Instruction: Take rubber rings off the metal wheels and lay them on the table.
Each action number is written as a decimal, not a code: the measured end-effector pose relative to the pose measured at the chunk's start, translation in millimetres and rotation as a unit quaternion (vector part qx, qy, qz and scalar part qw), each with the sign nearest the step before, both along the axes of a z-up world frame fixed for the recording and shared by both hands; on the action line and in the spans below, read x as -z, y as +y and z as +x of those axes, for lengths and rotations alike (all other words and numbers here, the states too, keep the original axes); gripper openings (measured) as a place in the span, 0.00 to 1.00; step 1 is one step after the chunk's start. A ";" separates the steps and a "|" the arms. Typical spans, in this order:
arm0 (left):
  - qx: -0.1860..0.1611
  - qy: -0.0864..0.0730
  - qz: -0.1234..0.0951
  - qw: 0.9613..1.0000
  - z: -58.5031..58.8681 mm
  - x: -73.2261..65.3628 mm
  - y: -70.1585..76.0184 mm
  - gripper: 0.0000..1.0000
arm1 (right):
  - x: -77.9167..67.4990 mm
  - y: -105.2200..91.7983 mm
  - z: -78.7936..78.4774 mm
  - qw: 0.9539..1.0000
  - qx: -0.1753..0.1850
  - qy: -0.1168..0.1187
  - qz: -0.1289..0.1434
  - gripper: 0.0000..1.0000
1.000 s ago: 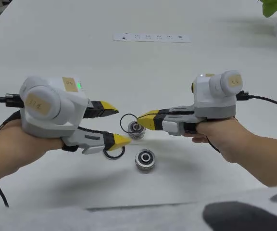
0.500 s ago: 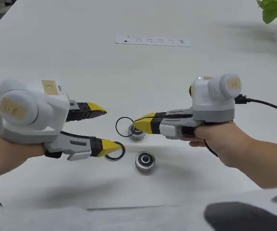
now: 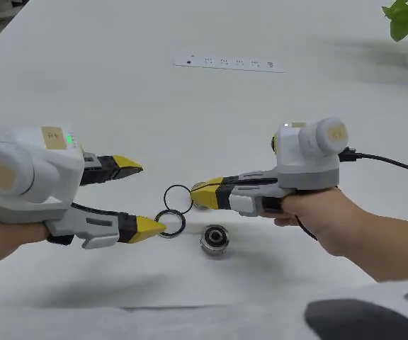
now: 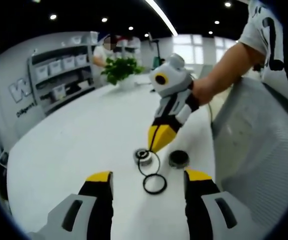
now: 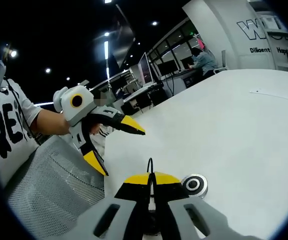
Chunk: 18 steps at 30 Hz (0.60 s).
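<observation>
Two metal wheels sit close together toward the near edge of the table [image 3: 275, 99], about midway along it. The near wheel [image 3: 214, 239] stands closest to that edge, and the far wheel [image 3: 201, 206] is just behind it, partly hidden by the right gripper [image 3: 201, 193]. That gripper is clenched on the held ring [image 3: 178, 198], a thin rubber loop that juts leftward from the jaw tips and looks clear of the far wheel. The lying ring [image 3: 170, 223] rests flat on the table just left of the near wheel. The left gripper [image 3: 139, 197] is spread wide and grasps nothing. Its lower tip is right at the lying ring, but I cannot tell whether they touch.

The pinch on the held ring is at the very tips and takes only a thin edge. If the ring is let go from a height it could spring, roll toward the near edge, or land across the lying ring or a wheel. A careless sweep of the left gripper's lower tip could drag the lying ring along. The near wheel's rim looks dark (it may yet carry its ring, though I can't be sure). If it does, tugging there without the other gripper bracing the wheel would likely skid or tip so small a part.
</observation>
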<state>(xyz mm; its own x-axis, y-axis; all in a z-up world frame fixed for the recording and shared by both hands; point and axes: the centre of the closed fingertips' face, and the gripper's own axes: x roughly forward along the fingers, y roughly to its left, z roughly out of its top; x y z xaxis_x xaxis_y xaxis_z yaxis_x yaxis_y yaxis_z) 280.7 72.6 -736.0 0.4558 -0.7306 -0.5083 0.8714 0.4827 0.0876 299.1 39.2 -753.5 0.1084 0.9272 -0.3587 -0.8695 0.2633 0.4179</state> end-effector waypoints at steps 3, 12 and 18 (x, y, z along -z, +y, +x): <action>-0.003 0.000 0.002 1.000 -0.4 3.1 4.0 0.59 | 2.1 2.6 -3.4 1.000 -0.006 0.003 -0.003 0.00; -0.012 0.003 -0.001 1.000 -0.7 8.1 12.5 0.61 | 12.2 7.3 -9.9 1.000 -0.021 0.013 -0.012 0.00; -0.017 0.005 -0.002 1.000 -1.0 10.9 15.9 0.61 | 18.8 11.0 -12.6 0.999 -0.028 0.021 -0.016 0.00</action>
